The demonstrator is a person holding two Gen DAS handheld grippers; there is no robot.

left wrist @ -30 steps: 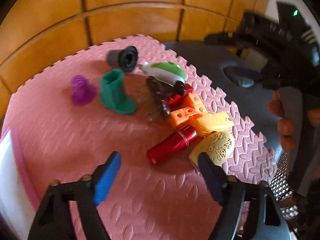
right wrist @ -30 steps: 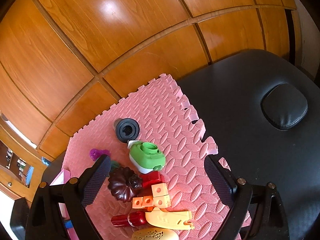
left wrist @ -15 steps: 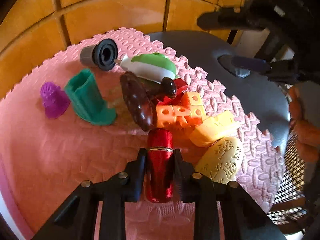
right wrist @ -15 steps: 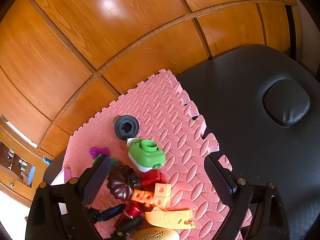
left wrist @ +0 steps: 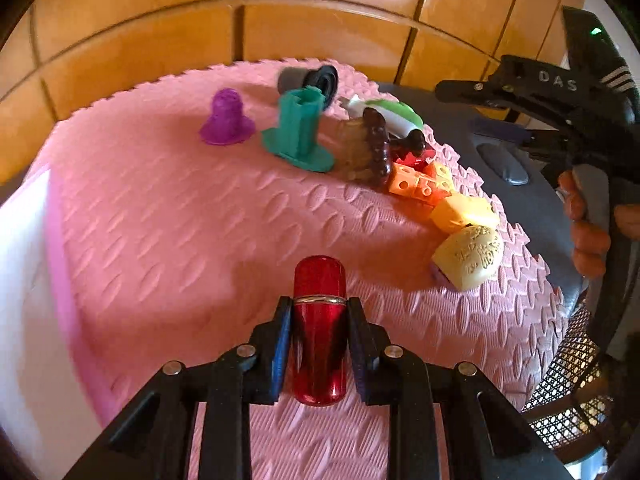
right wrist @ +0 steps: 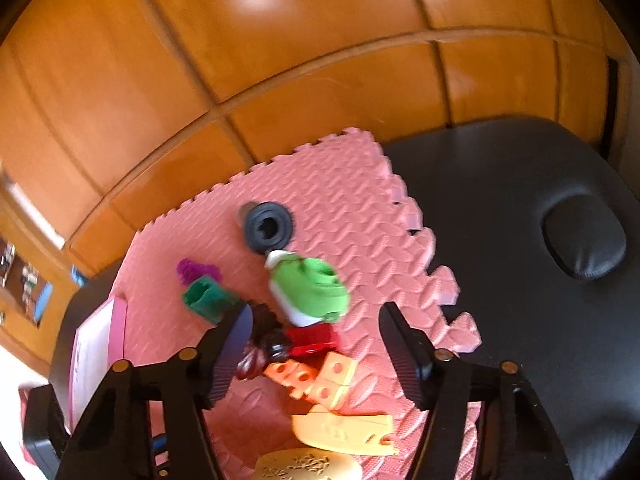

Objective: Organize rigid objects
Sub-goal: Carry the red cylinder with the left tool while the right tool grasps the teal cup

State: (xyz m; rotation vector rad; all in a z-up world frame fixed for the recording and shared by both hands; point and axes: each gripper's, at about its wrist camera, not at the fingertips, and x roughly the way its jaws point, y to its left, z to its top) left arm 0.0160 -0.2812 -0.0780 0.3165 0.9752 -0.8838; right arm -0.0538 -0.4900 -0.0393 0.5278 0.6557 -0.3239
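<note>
Fingers of the left gripper (left wrist: 319, 334) clamp the red metallic cylinder (left wrist: 319, 326) at lower centre of the left view above the pink foam mat (left wrist: 168, 240), while the right gripper (right wrist: 314, 348) hangs with fingers apart over the toy pile (right wrist: 316, 368).

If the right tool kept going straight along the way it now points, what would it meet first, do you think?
Probably the red block lying between its open fingers, just below the green-and-white toy; the right tool is aimed at that cluster on the pink foam mat. Depth is unclear, so the orange holed blocks might touch first.
</note>
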